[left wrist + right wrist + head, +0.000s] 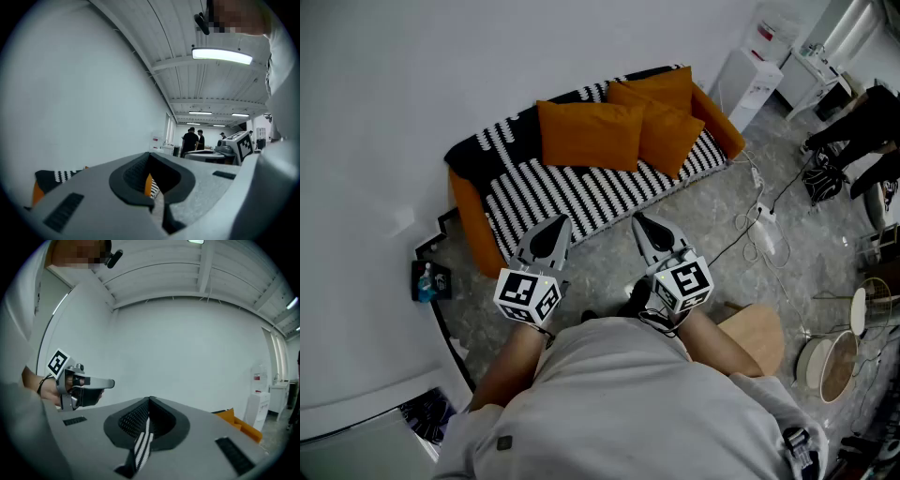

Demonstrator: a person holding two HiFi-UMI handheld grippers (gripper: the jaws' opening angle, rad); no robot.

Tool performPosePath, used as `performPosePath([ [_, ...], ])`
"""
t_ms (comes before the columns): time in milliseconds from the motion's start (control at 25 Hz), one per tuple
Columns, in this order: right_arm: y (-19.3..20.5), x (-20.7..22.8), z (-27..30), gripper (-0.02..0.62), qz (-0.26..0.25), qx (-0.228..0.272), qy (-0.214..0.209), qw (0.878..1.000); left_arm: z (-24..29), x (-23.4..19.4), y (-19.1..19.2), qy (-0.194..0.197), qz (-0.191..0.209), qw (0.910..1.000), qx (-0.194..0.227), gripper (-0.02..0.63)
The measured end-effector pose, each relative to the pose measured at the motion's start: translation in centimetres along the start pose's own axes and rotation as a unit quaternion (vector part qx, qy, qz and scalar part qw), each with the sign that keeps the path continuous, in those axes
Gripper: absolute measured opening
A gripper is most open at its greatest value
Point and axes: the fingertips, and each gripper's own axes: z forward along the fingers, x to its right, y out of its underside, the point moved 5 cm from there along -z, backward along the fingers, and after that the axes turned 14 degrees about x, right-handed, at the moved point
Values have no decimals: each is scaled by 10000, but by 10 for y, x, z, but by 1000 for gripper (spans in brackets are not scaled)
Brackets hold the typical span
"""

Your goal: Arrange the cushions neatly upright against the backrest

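Leaning against the backrest (508,134), cushions (586,136) show whole only in head view.

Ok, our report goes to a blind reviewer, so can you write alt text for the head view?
Seen from above, a person holds the left gripper and right gripper, both shut and empty, in front of a black-and-white striped sofa. Three orange cushions lean along its backrest. Cables trail over the grey floor at right.

A big lab or workshop hall: strip lights (221,55) overhead, loose cables (759,220) across the stone floor (694,234), a water dispenser (748,80), people (190,140) standing about, one sofa (581,192).
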Motion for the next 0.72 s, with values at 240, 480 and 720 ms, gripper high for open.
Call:
performPosePath([
  [240,5,17,4,21,31,-2,-24,10000,18,1,10,-4,-30,10000,-52,9],
  [480,8,50,5,21,92,30,51,9999,47,5,18,-30,-62,9999,-106,9],
  [720,11,96,1,21,109,114,70,9999,85,11,33,-141,-72,9998,-156,9],
])
